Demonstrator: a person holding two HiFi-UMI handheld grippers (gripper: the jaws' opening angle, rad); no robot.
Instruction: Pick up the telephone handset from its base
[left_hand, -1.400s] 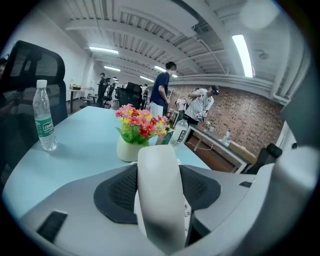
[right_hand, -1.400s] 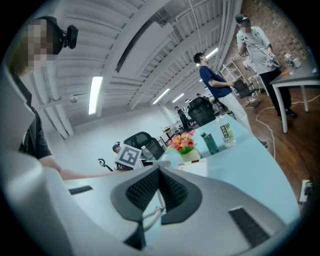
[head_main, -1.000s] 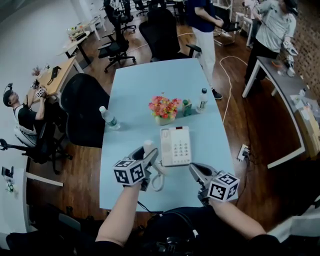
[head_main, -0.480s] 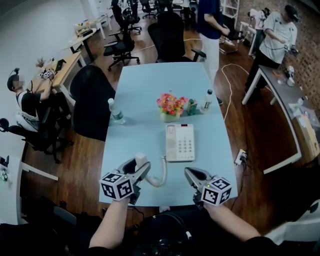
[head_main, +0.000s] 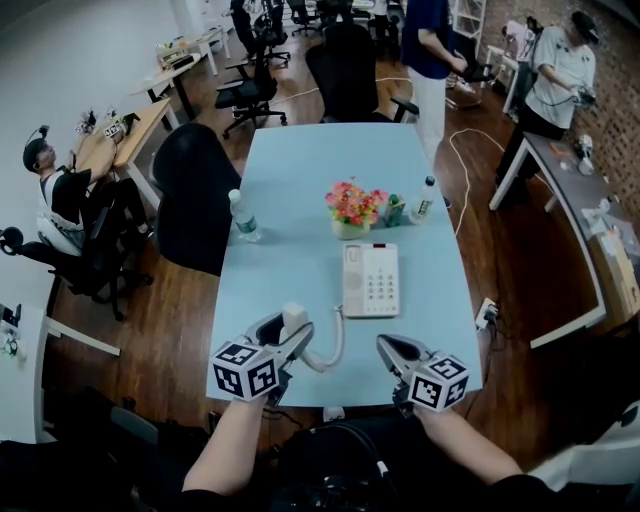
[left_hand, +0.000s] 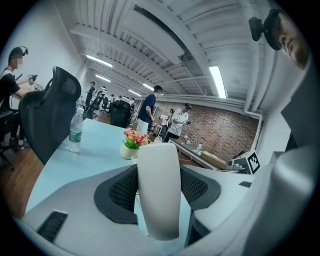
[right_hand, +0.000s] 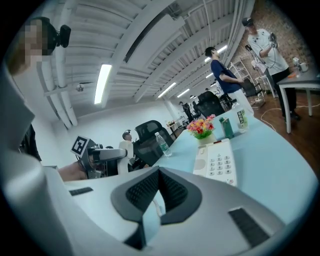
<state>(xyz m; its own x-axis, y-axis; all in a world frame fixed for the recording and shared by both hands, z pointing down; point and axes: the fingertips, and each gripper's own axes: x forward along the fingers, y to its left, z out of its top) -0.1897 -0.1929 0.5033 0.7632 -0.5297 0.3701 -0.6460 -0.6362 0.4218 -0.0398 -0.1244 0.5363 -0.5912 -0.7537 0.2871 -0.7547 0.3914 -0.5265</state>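
The white telephone base (head_main: 372, 282) (right_hand: 220, 162) lies flat on the light blue table (head_main: 300, 170), just past its middle. My left gripper (head_main: 290, 332) (left_hand: 157, 170) is shut on the white handset (head_main: 294, 318) (left_hand: 159, 200), which is held off the base, to its near left, close to the table's front edge. In the right gripper view the handset (right_hand: 126, 155) stands upright in that gripper. A curly cord (head_main: 335, 345) runs from the base toward the handset. My right gripper (head_main: 388, 346) (right_hand: 157, 172) hovers near the front edge, below the base, shut and holding nothing.
Behind the base stand a pot of flowers (head_main: 352, 210), a green carton (head_main: 395, 210) and a water bottle (head_main: 426, 200). Another bottle (head_main: 243, 218) stands at the table's left edge. A black office chair (head_main: 195, 190) is at the left side. People stand beyond the far end.
My left gripper has drawn the handset away from the base toward the near edge, and the cord has stretched out. The right gripper has stayed shut near the front edge.
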